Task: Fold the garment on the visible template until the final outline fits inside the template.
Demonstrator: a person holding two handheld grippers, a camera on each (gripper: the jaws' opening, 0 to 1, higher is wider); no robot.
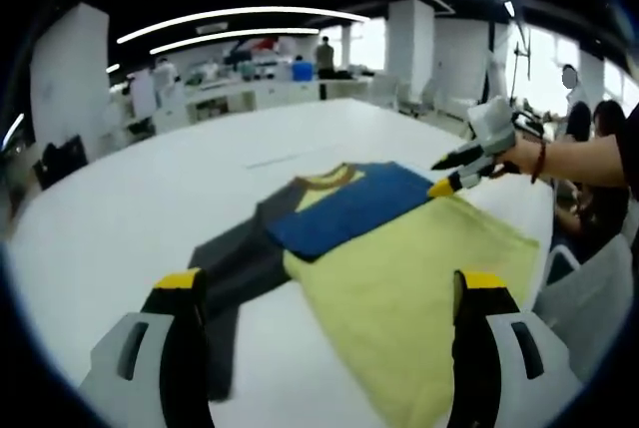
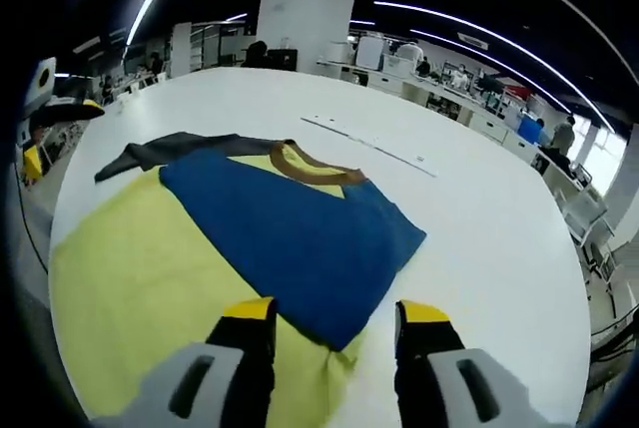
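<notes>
Yellow template (image 2: 130,278), blue garment (image 2: 300,238) edge between right gripper (image 2: 334,323) jaws

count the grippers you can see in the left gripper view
2: the left gripper at the bottom, fingers apart over the garment; the right gripper at the garment's far right edge.

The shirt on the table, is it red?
No, the shirt is blue with a brownish-yellow collar and dark grey sleeves, lying on a yellow template.
</notes>
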